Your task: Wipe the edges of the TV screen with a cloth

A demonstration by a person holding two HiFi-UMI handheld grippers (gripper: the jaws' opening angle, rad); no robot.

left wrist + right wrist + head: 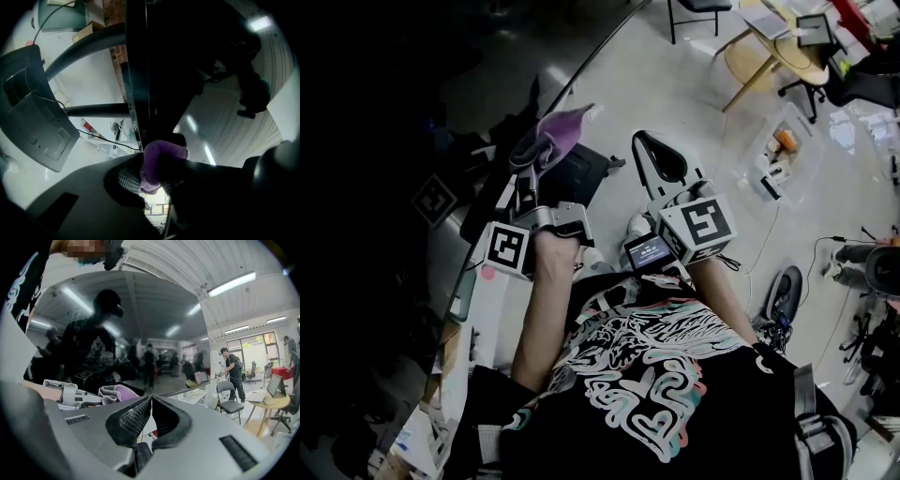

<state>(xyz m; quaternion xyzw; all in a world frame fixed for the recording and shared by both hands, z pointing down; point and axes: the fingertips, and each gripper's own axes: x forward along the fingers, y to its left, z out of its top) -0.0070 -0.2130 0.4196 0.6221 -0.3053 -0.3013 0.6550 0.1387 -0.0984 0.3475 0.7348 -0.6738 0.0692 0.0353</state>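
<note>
The purple cloth [555, 131] looks like a soft, fluffy microfibre, light and floppy. I'd judge it will bunch and fold wherever it is pinched. It wants holding by a thick wad, with a pad of fabric left proud of the tips to meet the glass. It is held that way now: the left gripper [534, 161] has its jaws clamped on a bunch of it. A rounded lump pokes out ahead of them, right at the thin edge of the TV screen [384, 131]. In the left gripper view the lump sits just below the screen's dark bezel [138, 70]; whether it touches, I can't tell. The screen looks rigid, glossy and probably fragile, so light pressure along the rim seems wise, with the hard jaw tips kept off it. The right gripper [654, 152] hangs beside the screen, facing its mirror-like face, its jaws brought together at the tips with nothing between them. Beyond the screen's far edge stands a folding chair [229, 397].
</note>
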